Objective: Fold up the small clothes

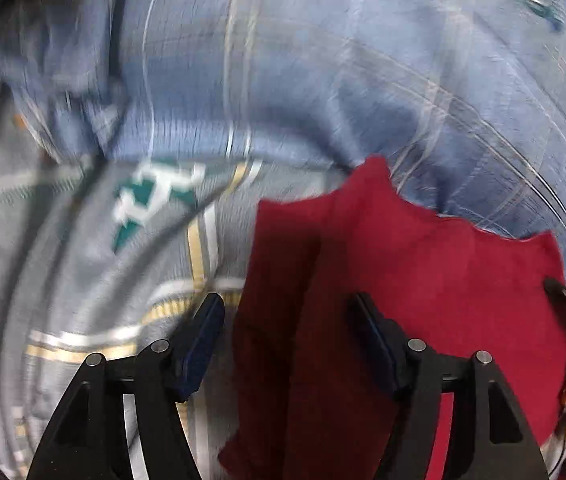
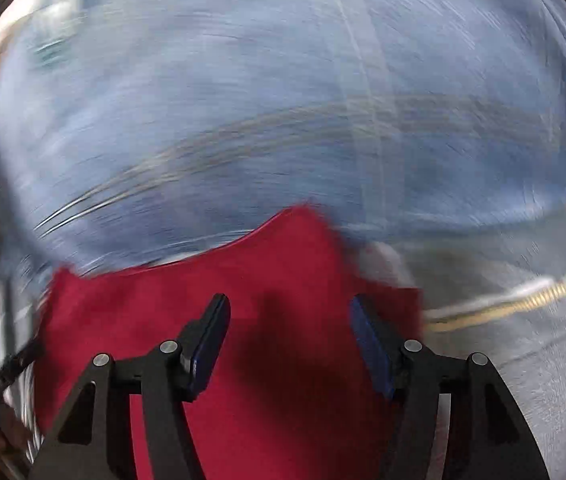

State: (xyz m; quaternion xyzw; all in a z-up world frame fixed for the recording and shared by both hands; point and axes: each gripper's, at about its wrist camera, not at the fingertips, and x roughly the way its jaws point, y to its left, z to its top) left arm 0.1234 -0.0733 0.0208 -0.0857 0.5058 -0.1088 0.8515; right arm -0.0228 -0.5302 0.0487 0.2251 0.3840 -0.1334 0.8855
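Both views blurred. Left claw [image 1: 285, 312] released, right claw [image 2: 289, 312] released too — neither grips anything. Red cloth [image 1: 423, 280] lies on blue plaid sheet [image 1: 323, 60], under both claws.

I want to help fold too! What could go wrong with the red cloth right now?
Both the left gripper and right gripper are open, so the red cloth could slump out of shape. Both views are blurred, so a grab might miss its edge and pinch the plaid sheet.
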